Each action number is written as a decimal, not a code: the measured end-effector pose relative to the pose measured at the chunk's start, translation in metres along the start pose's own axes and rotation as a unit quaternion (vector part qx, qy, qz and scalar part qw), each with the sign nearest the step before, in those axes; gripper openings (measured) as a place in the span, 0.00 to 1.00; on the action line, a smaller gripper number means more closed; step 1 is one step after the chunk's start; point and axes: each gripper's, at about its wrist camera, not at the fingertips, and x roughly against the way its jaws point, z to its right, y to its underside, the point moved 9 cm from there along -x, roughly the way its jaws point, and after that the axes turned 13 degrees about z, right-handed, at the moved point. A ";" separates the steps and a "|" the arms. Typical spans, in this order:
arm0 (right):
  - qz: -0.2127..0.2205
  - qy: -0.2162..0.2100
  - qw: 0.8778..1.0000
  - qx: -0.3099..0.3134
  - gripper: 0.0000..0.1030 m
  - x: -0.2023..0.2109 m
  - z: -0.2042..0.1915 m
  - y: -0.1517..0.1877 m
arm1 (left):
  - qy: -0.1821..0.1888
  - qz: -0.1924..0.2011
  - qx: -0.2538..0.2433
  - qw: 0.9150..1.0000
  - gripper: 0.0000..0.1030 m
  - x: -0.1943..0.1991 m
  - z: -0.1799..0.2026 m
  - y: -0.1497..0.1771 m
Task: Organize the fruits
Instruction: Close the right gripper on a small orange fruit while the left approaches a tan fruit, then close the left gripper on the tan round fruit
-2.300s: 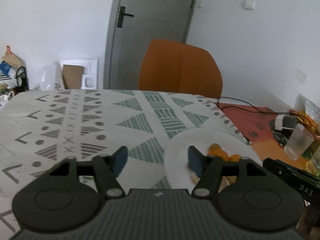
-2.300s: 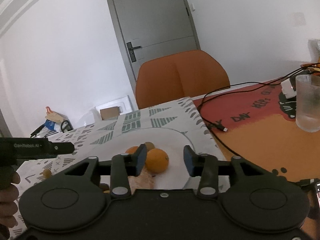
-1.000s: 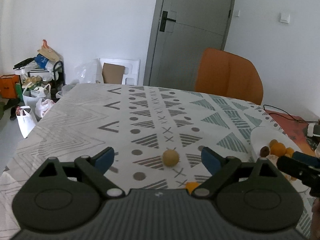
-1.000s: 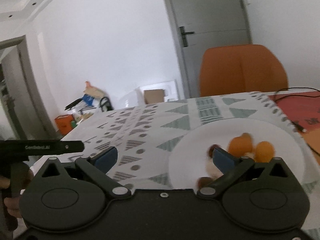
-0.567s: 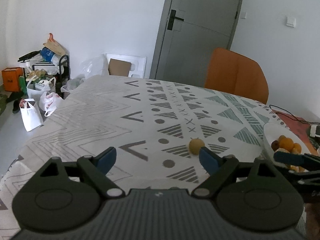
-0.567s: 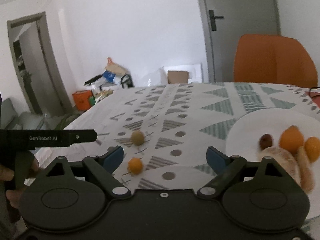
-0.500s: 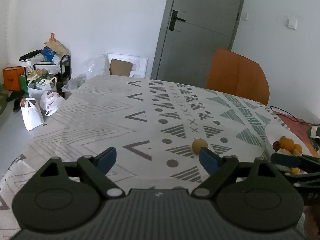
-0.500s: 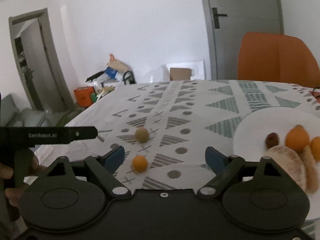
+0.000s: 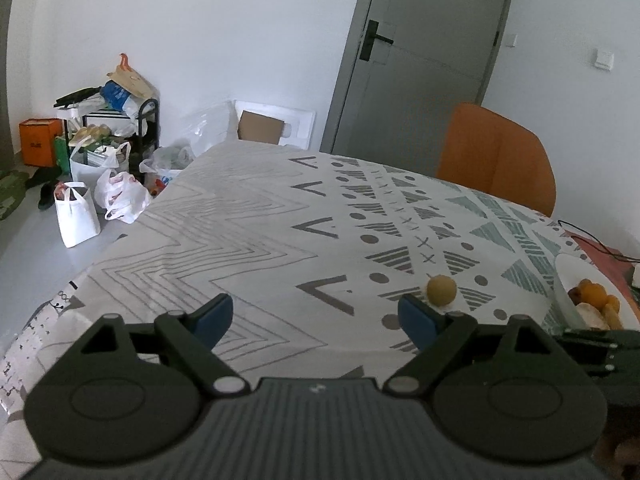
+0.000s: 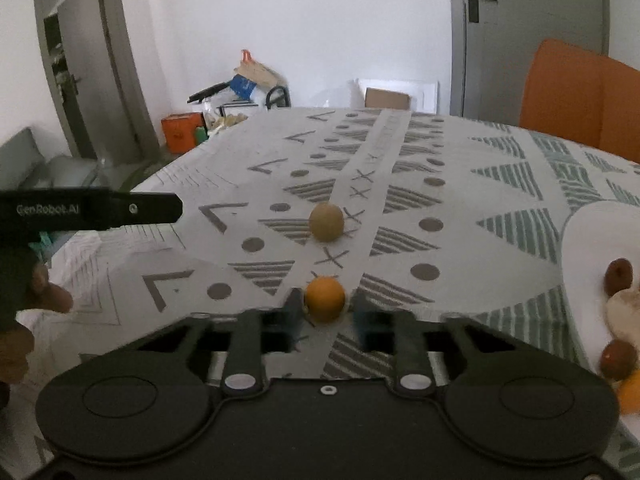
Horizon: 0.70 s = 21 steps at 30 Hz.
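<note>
White plate at the right edge of the patterned tablecloth, holding a small heap of fruit: orange pieces, two dark brown round ones, a pale lumpy piece. Off the plate, on the cloth: a yellow-brown round fruit and, nearer the right wrist camera, a small orange fruit.

Right gripper angled down toward the cloth, fingers drawn in and clamped on the small orange fruit, one dark pad touching each side of it. Slightly blurred there, but no gap visible between pads and fruit.

Left gripper also tilted downward, blue pads spread wide with only bare cloth between them; yellow-brown round fruit just beyond its right-hand fingertip, not touching. Held in a hand, seen at the left edge of the right wrist view.

Orange chair behind the table; bags on the floor by the wall.
</note>
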 end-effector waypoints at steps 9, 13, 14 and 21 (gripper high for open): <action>0.030 0.004 0.999 -0.009 0.20 0.007 0.016 -0.021 | 0.008 -0.004 -0.014 1.000 0.86 -0.009 0.012 0.000; 0.043 0.002 0.999 -0.021 0.20 0.008 0.025 -0.024 | 0.017 -0.007 -0.023 1.000 0.83 -0.016 0.026 0.001; 0.047 0.002 0.999 -0.024 0.20 0.009 0.027 -0.024 | 0.020 -0.007 -0.026 0.999 0.83 -0.018 0.031 0.001; 0.078 0.014 0.996 -0.031 0.20 0.022 0.044 -0.029 | 0.043 -0.017 -0.048 0.998 0.73 -0.034 0.063 0.004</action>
